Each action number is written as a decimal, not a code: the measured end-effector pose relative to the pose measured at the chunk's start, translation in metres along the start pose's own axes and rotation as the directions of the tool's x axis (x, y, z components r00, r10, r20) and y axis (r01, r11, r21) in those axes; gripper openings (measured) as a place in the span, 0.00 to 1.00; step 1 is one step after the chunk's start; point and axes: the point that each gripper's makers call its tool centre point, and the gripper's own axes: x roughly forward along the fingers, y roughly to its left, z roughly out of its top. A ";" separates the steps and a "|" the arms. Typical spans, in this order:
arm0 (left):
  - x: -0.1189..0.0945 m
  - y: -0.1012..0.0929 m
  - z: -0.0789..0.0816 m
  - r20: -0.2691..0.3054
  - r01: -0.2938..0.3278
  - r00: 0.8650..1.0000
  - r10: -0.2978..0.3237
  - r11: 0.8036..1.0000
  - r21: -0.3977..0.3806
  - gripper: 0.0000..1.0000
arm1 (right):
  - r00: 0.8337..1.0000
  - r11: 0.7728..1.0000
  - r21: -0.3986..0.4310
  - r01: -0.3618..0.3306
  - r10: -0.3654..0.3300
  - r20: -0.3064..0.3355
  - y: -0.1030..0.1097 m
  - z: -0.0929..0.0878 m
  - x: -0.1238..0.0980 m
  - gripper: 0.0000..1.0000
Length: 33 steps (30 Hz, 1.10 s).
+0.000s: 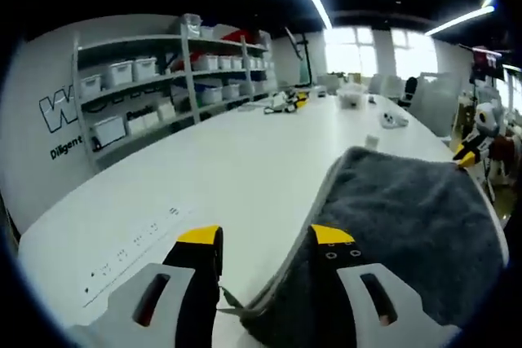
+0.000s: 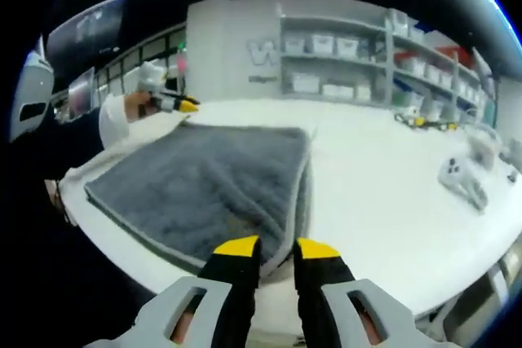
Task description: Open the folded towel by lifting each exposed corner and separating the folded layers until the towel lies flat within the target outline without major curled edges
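A grey towel (image 1: 408,218) lies folded on the white table (image 1: 204,169). My left gripper (image 1: 267,235) is open and straddles the towel's near edge. One jaw is over the cloth and the other over bare table, with a corner between them low down. In the right gripper view, the same towel (image 2: 204,177) spreads ahead, and my right gripper (image 2: 277,248) has its jaws close together on the towel's near corner. The right gripper's yellow tips (image 1: 465,155) show at the towel's far corner. A hand with a white sleeve holds the left gripper (image 2: 175,103) at the opposite corner.
Shelves with white bins (image 1: 163,79) line the wall behind the table. Small items (image 1: 285,102), a container (image 1: 351,95) and a white device (image 2: 461,177) sit further along the table (image 2: 367,160). The towel lies near the table's edge.
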 end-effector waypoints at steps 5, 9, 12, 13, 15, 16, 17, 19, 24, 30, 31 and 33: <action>0.022 -0.020 0.011 0.001 0.051 0.999 -0.051 0.999 0.018 0.41 | 1.000 1.000 0.000 0.002 -0.002 -0.020 -0.002 -0.006 -0.003 0.11; 0.034 -0.030 0.014 -0.009 0.075 0.997 -0.074 0.996 0.045 0.41 | 1.000 0.999 -0.032 -0.005 0.005 -0.024 0.001 -0.005 -0.004 0.08; 0.044 -0.040 0.015 -0.027 0.094 0.995 -0.092 0.992 0.078 0.42 | 0.998 0.999 -0.032 -0.029 0.027 -0.060 0.006 -0.009 -0.002 0.10; 0.047 -0.043 0.016 -0.033 0.099 0.995 -0.097 0.991 0.095 0.42 | 0.998 0.999 -0.030 -0.023 0.021 -0.062 0.005 -0.009 -0.002 0.09; 0.054 -0.050 0.018 -0.038 0.112 0.993 -0.108 0.987 0.118 0.42 | 0.997 1.000 -0.019 -0.018 0.016 -0.078 0.004 -0.013 -0.001 0.09; 0.056 -0.052 0.019 -0.039 0.117 0.993 -0.113 0.985 0.126 0.42 | 0.996 1.000 -0.011 -0.016 0.015 -0.084 0.003 -0.015 0.000 0.09; 0.059 -0.057 0.021 -0.039 0.125 0.992 -0.121 0.982 0.142 0.42 | 0.996 1.000 0.003 -0.016 0.016 -0.083 0.003 -0.015 0.000 0.09; 0.065 -0.066 0.025 -0.036 0.146 0.989 -0.142 0.977 0.157 0.41 | 0.997 1.000 0.020 -0.019 0.020 -0.080 0.003 -0.015 0.000 0.09; 0.084 -0.092 0.035 -0.049 0.212 0.977 -0.206 0.957 0.201 0.41 | 0.993 1.000 0.005 -0.021 0.022 -0.113 0.005 -0.015 0.003 0.08; 0.111 -0.117 0.046 -0.055 0.255 0.967 -0.249 0.935 0.247 0.40 | 0.993 0.999 -0.021 -0.026 0.024 -0.116 0.005 -0.015 0.004 0.06; 0.115 -0.119 0.047 -0.056 0.256 0.967 -0.250 0.934 0.251 0.40 | 0.993 0.999 -0.027 -0.031 0.028 -0.115 0.005 -0.015 0.004 0.06; 0.122 -0.125 0.047 -0.058 0.270 0.963 -0.264 0.930 0.251 0.40 | 0.993 0.999 -0.026 -0.033 0.030 -0.116 0.005 -0.015 0.004 0.05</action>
